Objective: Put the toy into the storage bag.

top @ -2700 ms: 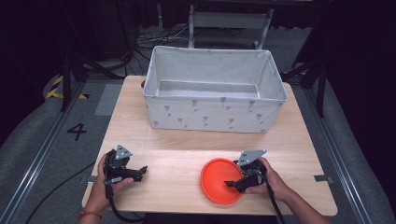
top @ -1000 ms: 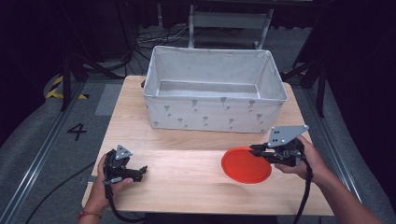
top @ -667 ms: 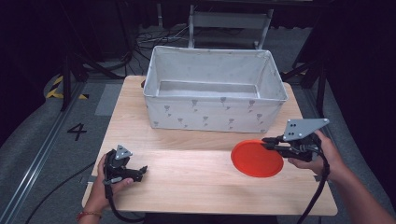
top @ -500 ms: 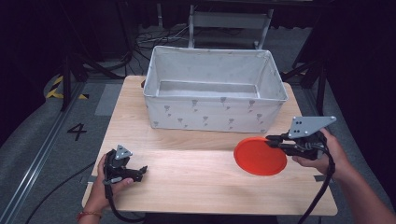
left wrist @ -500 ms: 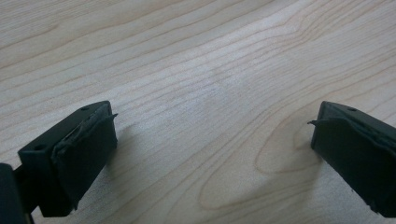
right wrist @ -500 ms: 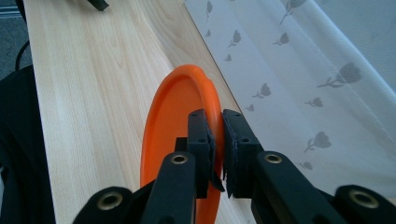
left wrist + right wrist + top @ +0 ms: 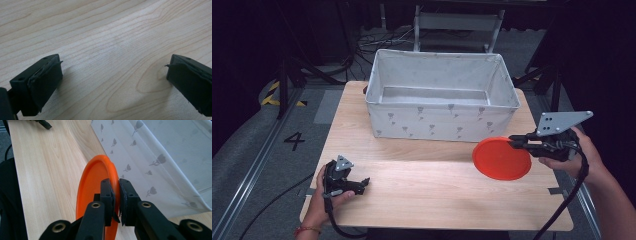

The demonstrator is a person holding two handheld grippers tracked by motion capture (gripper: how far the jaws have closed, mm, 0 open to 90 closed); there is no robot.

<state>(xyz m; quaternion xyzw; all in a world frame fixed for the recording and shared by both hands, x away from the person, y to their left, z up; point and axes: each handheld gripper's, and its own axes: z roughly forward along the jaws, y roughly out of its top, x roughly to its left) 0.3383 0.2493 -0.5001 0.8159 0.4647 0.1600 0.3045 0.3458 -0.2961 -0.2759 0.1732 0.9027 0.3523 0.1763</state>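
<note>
Lifting off the wood, the orange plate (image 7: 502, 158) now hangs in the air at the right end of the table, where a few seconds ago it lay flat near the front edge. The right gripper (image 7: 518, 141) has its jaws pinched tight on the plate's rim, carrying it up and outward toward the corner of the fabric bin (image 7: 442, 120). My guess is the plate is headed into that bin, and it needs to go higher to clear the wall.

The left gripper (image 7: 360, 184) has stayed put on the table (image 7: 422, 200), jaws spread wide over bare wood, holding nothing.

The bin itself is pale, printed with small flowers. Around the table it is dark, with cables on the floor behind.
</note>
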